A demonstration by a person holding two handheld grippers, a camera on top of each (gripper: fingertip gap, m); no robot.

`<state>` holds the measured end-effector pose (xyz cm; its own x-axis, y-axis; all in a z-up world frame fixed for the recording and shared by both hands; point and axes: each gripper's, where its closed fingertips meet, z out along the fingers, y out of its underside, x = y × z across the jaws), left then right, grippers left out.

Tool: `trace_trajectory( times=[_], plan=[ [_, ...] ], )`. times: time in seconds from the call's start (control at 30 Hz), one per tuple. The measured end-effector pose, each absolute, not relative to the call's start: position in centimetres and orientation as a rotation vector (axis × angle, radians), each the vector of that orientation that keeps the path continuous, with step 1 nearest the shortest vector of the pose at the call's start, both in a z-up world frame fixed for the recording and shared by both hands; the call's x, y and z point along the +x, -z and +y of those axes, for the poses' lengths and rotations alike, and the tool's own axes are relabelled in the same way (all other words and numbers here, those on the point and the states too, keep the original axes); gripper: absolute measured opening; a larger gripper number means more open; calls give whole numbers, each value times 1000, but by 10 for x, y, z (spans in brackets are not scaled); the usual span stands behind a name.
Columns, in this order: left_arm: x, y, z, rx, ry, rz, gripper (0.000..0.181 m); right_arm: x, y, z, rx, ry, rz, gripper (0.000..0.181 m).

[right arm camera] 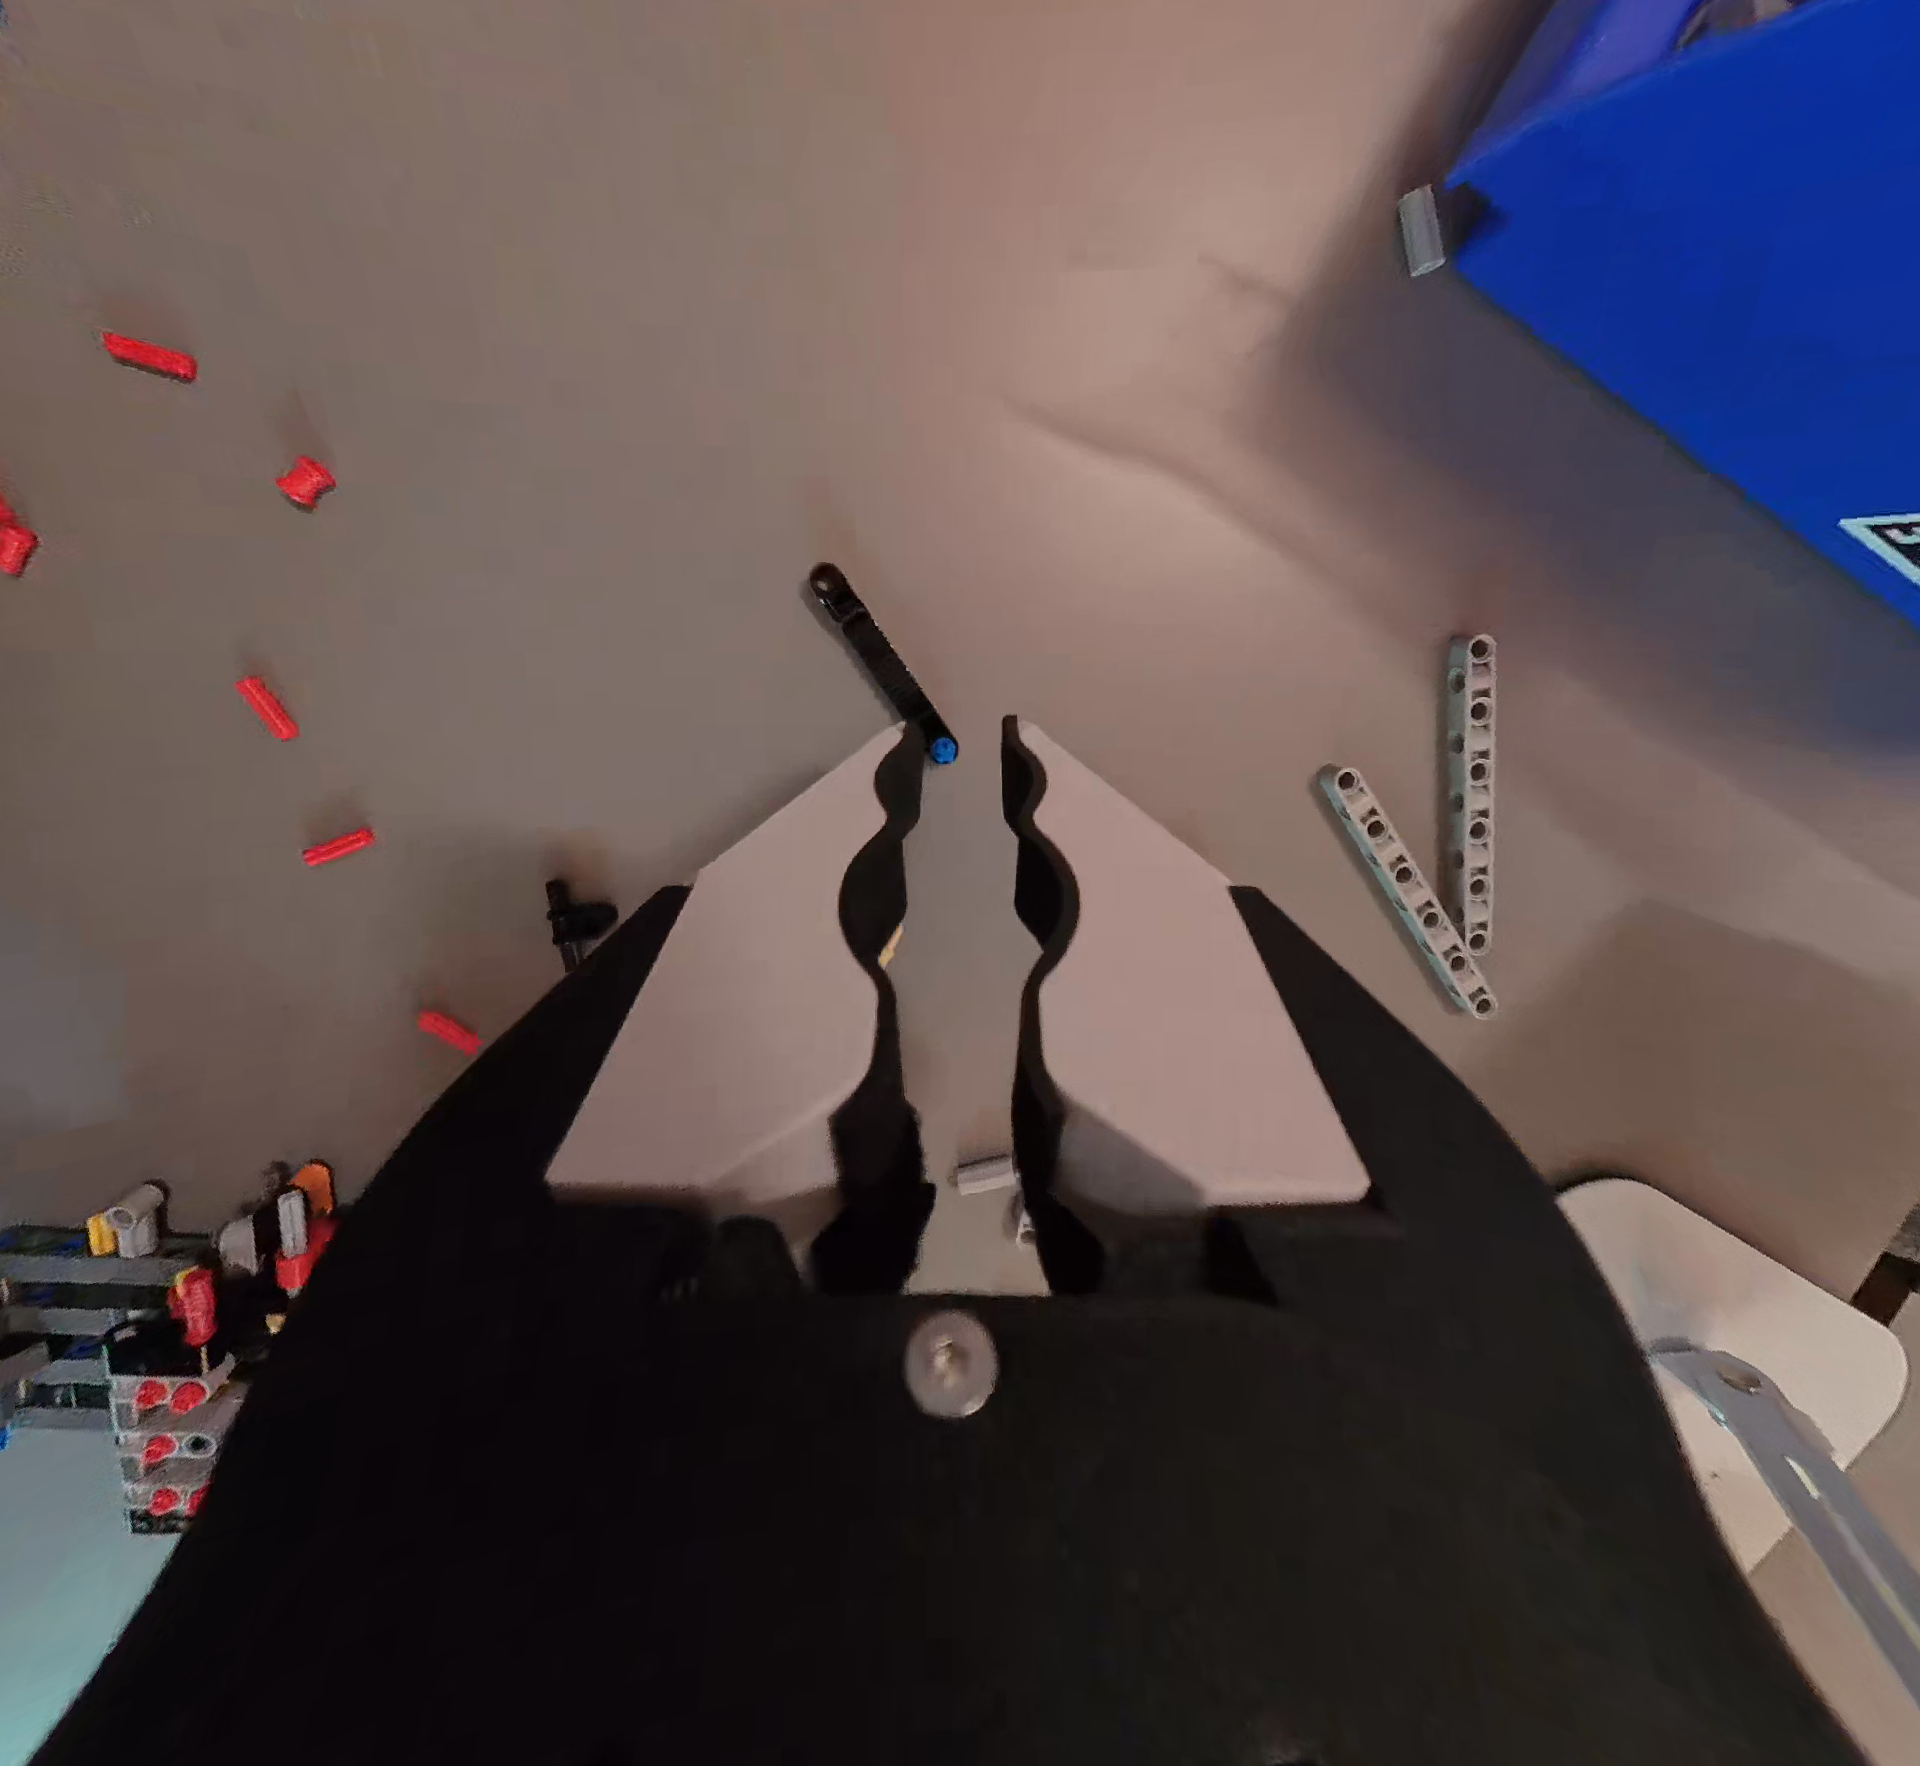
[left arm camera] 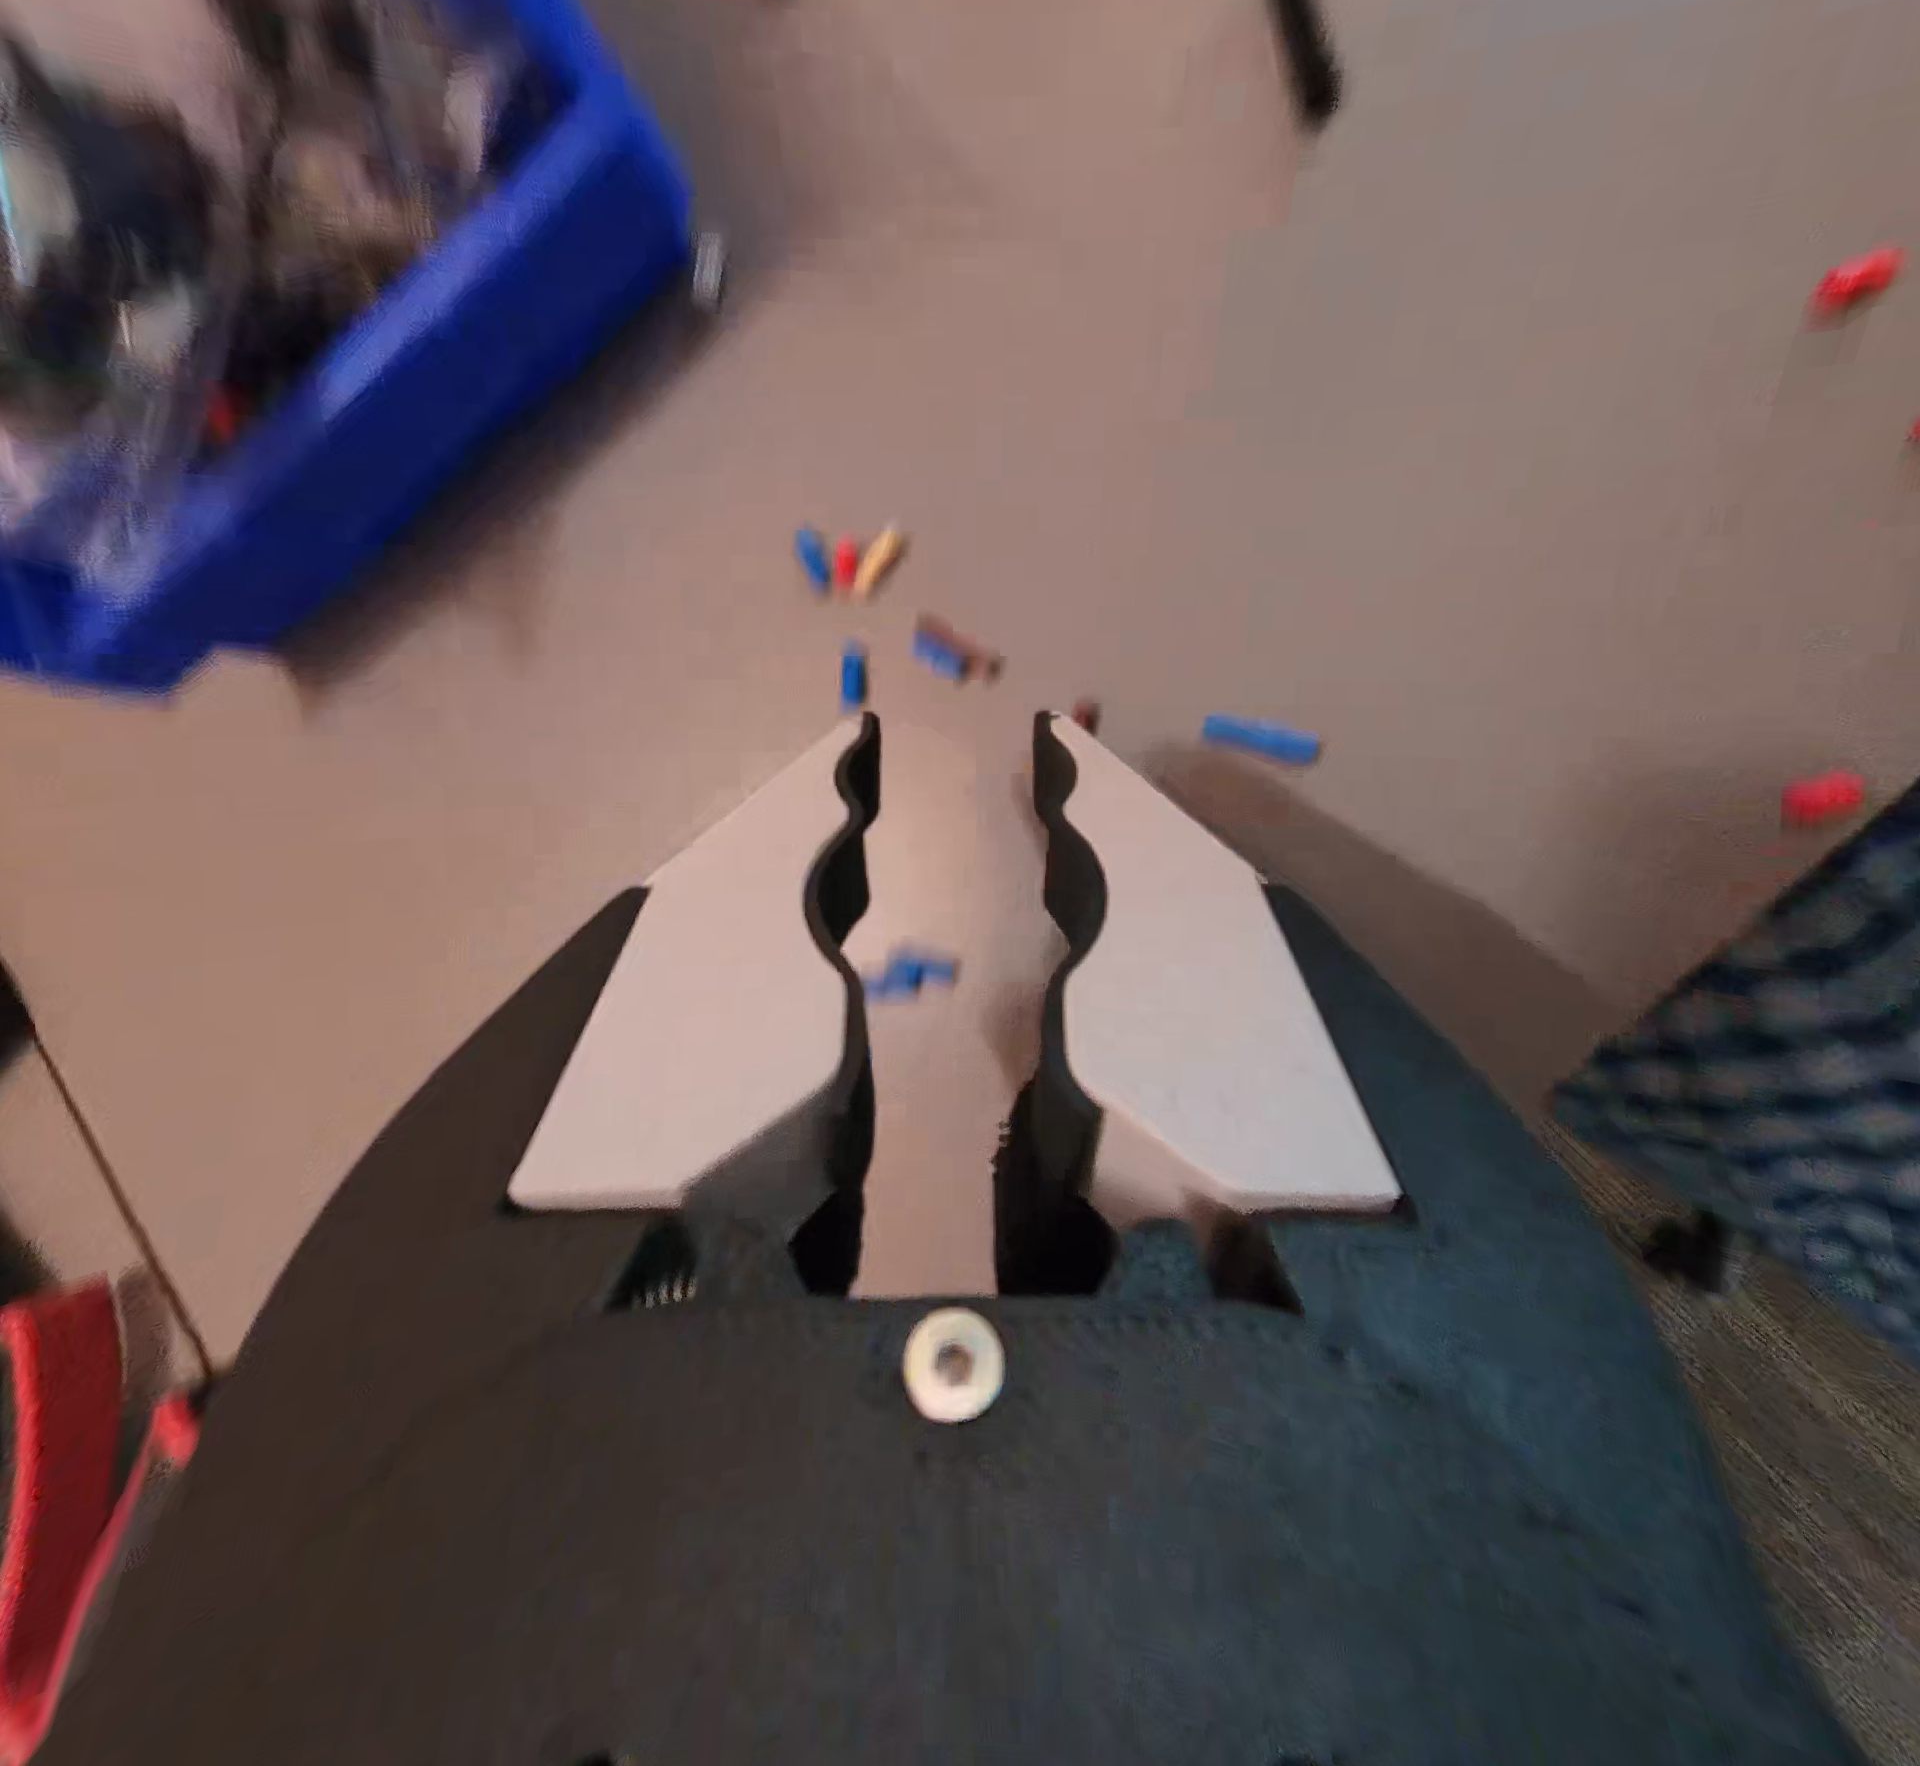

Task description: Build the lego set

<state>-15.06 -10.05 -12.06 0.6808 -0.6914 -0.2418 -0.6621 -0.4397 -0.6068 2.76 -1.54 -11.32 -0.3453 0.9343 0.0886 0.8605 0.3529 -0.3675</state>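
In the blurred left wrist view my left gripper [left arm camera: 956, 724] is open and empty above the tan table. Small blue pins [left arm camera: 940, 656] lie just past its fingertips, and one blue pin [left arm camera: 909, 973] lies on the table between its fingers. In the right wrist view my right gripper [right arm camera: 961, 729] is open a little and empty. A black beam [right arm camera: 873, 646] with a blue pin [right arm camera: 942, 750] in its near end lies right at the left fingertip, outside the gap. Two grey beams [right arm camera: 1470, 791] lie to the right. A partly built model [right arm camera: 156, 1353] stands at the bottom left.
A blue bin [left arm camera: 468, 345] of bagged parts is at the left wrist view's upper left and the right wrist view's upper right [right arm camera: 1714, 262]. Red pins [right arm camera: 268, 708] are scattered at left. A blue, red and tan pin cluster [left arm camera: 847, 558] lies ahead. The table edge and carpet [left arm camera: 1766, 1041] are at right. The grippers' ends are close to 20 cm from one another. My left tips are about 35 cm from the partly built model [right arm camera: 156, 1353], my right tips only 25 cm.
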Motion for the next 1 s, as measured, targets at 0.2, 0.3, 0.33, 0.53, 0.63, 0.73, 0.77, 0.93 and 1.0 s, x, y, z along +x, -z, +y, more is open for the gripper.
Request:
trace_trajectory(
  times=[0.2,0.3,0.33,0.53,0.63,0.73,0.77,0.93,1.0],
  plan=[
    [-213,140,-120,-2293,30,901,28,15,110,-33,-1548,-421,-2330,10],
    [-221,154,-120,-2311,-26,962,24,10,109,-40,-1538,-444,-2339,8],
    [-221,158,-119,-2302,-20,989,25,9,109,-42,-1535,-445,-2344,8],
    [-210,159,-113,-2228,65,1077,20,3,110,-50,-1523,-459,-2355,6],
    [-208,160,-114,-2224,82,1086,15,1,107,-52,-1518,-468,-2349,5],
    [-207,161,-115,-2217,93,1067,6,0,102,-60,-1515,-510,-2335,6],
    [-207,161,-115,-2212,93,1056,6,0,99,-64,-1514,-530,-2332,6],
    [-208,161,-115,-2198,73,1015,5,2,92,-82,-1496,-582,-2321,6],
    [-208,161,-115,-2202,79,975,5,3,90,-87,-1492,-594,-2314,6]
  ],
)
